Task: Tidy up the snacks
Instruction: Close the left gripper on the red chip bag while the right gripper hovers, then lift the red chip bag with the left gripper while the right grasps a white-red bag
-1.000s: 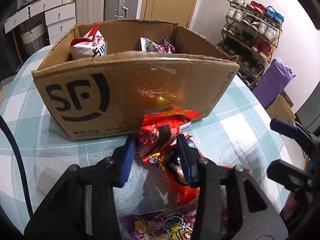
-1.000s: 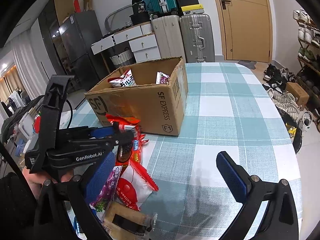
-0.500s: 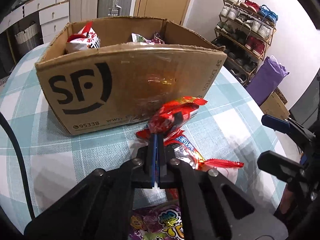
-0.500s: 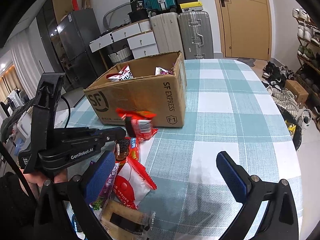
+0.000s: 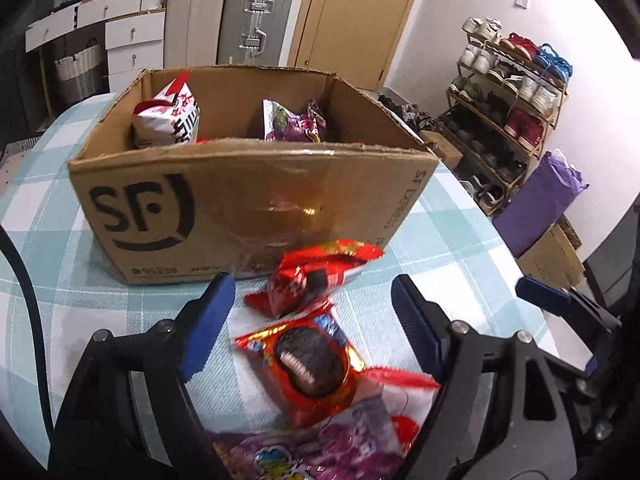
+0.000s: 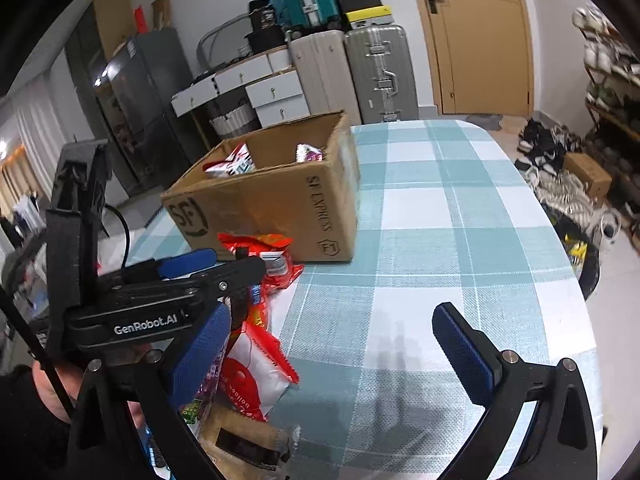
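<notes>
An open SF cardboard box (image 5: 240, 200) stands on the checked tablecloth (image 5: 460, 264), with a white-and-red bag (image 5: 168, 116) and a purple packet (image 5: 296, 124) inside. In front of it lies a red snack packet (image 5: 320, 276), tilted on a pile. My left gripper (image 5: 310, 304) is opening; the packet sits between and just beyond its blue pads, which do not touch it. A red cookie packet (image 5: 308, 364) and a purple bag (image 5: 312, 448) lie nearer. In the right wrist view the box (image 6: 272, 200) stands behind the left gripper (image 6: 208, 264). My right gripper (image 6: 330, 328) is open over bare cloth.
A white-and-red bag (image 6: 256, 376) and a brown packet (image 6: 240, 440) lie at the near left of the pile. The table's rounded edge (image 6: 568, 280) runs down the right. Suitcases (image 6: 376, 72), drawers (image 6: 276, 96) and a shoe rack (image 5: 512, 92) stand beyond the table.
The left gripper closed on the red packet and held it up by its edge half a second ago. Its jaws now stand wide apart and the packet sits lower before the box.
</notes>
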Available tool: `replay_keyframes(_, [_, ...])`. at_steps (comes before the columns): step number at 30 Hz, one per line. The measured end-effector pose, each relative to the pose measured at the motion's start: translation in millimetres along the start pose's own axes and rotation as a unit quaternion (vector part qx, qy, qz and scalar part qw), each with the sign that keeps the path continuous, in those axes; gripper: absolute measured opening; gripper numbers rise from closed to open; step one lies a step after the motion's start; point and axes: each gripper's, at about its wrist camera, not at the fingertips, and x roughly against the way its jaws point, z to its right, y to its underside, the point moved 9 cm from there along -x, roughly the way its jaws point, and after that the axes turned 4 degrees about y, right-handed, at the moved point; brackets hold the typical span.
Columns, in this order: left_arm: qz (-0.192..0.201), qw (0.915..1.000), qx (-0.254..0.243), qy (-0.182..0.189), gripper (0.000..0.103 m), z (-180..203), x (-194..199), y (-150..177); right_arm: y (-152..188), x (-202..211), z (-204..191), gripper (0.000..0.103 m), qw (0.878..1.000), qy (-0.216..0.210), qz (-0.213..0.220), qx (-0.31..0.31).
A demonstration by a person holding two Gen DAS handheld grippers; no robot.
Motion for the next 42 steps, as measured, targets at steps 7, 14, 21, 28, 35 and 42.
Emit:
replay_keyframes(7, [0.005,0.9987,-0.016,-0.048,0.079,16,-16,-10,0,3,25,0.103,0.998,0.052,-0.007,-0.024])
replay_keyframes(14, [-0.046,0.9959,0.003,-0.078,0.069,5,-40,-8,8,2,44,0.103,0.996,0.079,-0.023,-0.037])
replay_keyframes(21, [-0.079,0.9922,0.043,-0.086,0.043,-11,-59,-5,8,6,34,0.103,0.997,0.067,-0.020,-0.028])
replay_keyframes(28, [-0.055,0.9948,0.052,-0.068,0.041,-15,-56,-7,8,5,30,0.103,0.997,0.063,-0.020,-0.026])
replay_keyframes(35, [-0.039,0.9955,0.062,-0.060,0.041,-22,-35,-2,8,5,30,0.103,0.998,0.061,-0.021,-0.027])
replay_keyframes(42, [-0.030,0.9968,0.047,-0.057,0.041,-31,9,4,8,4,17,0.103,0.999,0.041,-0.017,-0.012])
